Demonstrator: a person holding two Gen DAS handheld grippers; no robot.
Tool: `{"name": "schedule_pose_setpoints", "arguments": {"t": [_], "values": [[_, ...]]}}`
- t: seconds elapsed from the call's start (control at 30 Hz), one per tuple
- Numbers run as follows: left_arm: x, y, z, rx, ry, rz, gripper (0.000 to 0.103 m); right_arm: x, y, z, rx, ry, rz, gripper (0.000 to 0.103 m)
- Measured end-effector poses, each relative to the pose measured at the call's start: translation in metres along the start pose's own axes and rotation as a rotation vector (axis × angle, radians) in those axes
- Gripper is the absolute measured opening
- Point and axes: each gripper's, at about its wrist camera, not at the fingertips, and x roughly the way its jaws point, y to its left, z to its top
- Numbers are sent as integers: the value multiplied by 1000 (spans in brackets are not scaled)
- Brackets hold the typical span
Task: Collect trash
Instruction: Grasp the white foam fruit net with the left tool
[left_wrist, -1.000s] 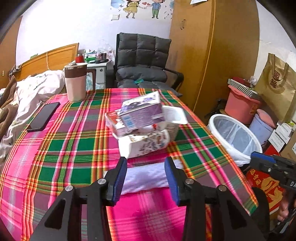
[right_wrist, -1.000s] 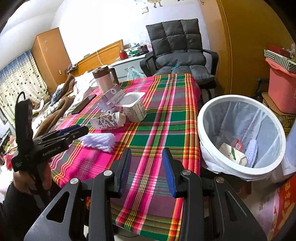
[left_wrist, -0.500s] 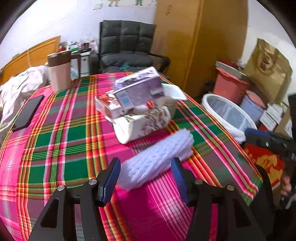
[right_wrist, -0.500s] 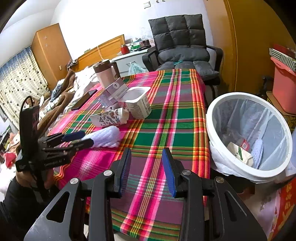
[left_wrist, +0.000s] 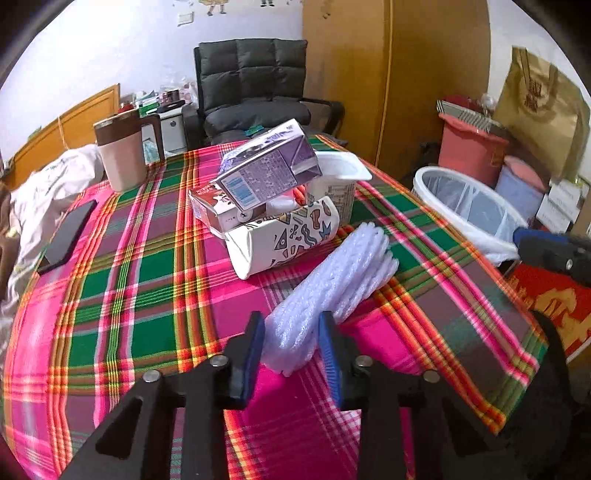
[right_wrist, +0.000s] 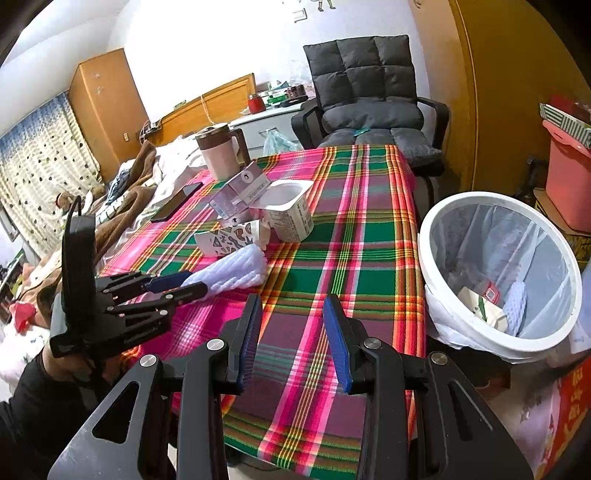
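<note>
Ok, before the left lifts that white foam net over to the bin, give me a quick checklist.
1. Left gripper astride the white foam net: ok, near end between the fingers, jaws closing.
2. Firm grip: cannot tell, foam is soft.
3. Net free of the patterned paper cup: cannot tell, far end lies close beside it.
4. Bin open with room: ok, only a few scraps inside.
5. Right gripper empty: ok, nothing between its fingers.
6. Path to the bin: not ok, right gripper hangs over the table edge between.

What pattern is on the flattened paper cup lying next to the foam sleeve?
White with multicoloured geometric doodles: triangles, squiggles, blobs. The paper cup shows best in the left wrist view.
</note>
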Motion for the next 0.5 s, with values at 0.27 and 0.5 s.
{"name": "schedule_pose_setpoints", "arguments": {"t": [0.27, 0.5], "values": [[-20, 3, -13, -112, -26, 1, 12, 3, 0, 2, 13, 0, 4, 37], [-38, 2, -19, -207, -52, 8, 11, 13, 2, 9, 25, 9, -3, 37]]}}
